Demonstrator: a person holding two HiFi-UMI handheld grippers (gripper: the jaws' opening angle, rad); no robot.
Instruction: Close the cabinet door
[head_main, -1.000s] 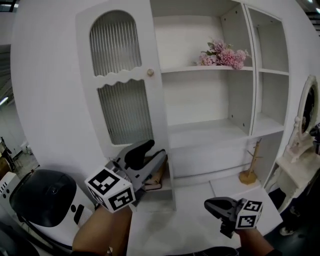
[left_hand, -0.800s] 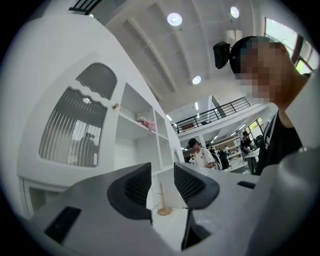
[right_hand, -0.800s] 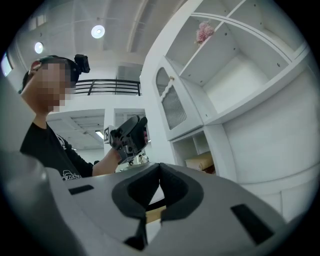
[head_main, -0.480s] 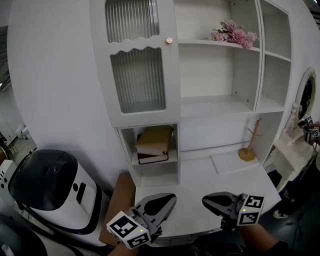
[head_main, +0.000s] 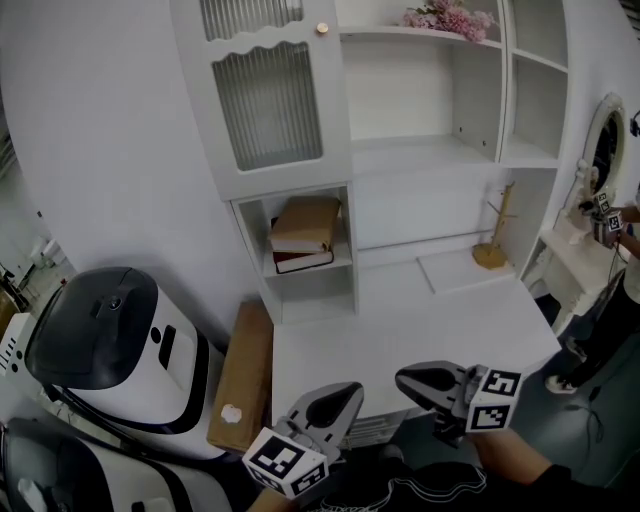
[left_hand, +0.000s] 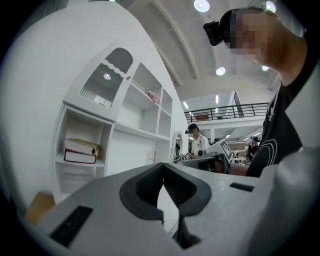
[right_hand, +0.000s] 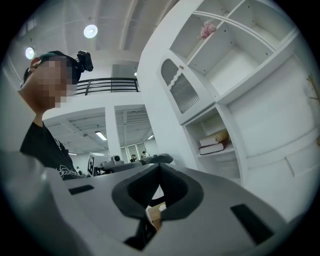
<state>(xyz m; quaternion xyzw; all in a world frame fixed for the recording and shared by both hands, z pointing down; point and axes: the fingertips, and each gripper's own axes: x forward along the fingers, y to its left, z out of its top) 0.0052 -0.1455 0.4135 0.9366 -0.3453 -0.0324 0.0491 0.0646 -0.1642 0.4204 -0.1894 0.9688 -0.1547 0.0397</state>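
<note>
The white cabinet door (head_main: 265, 95), with ribbed glass panels and a small round knob (head_main: 322, 29), lies flat against the cabinet's upper left compartment. Both grippers hang low at the near edge of the white table (head_main: 400, 320), far from the door. My left gripper (head_main: 338, 397) is shut with nothing in it, and its jaws meet in the left gripper view (left_hand: 162, 166). My right gripper (head_main: 404, 379) is also shut and empty, tips together (right_hand: 159, 167). The door also shows in the left gripper view (left_hand: 102, 82) and the right gripper view (right_hand: 182, 92).
Two stacked books (head_main: 303, 232) lie in the open cubby under the door. Pink flowers (head_main: 447, 18) sit on the top shelf and a wooden stand (head_main: 492, 245) on the table. A cardboard box (head_main: 243, 375) and a black-and-white machine (head_main: 110, 340) stand at the left.
My left gripper has dropped from beside the door's lower edge to the table's near edge, and its jaws have shut. The right gripper drew back slightly. The view tilted downward.
</note>
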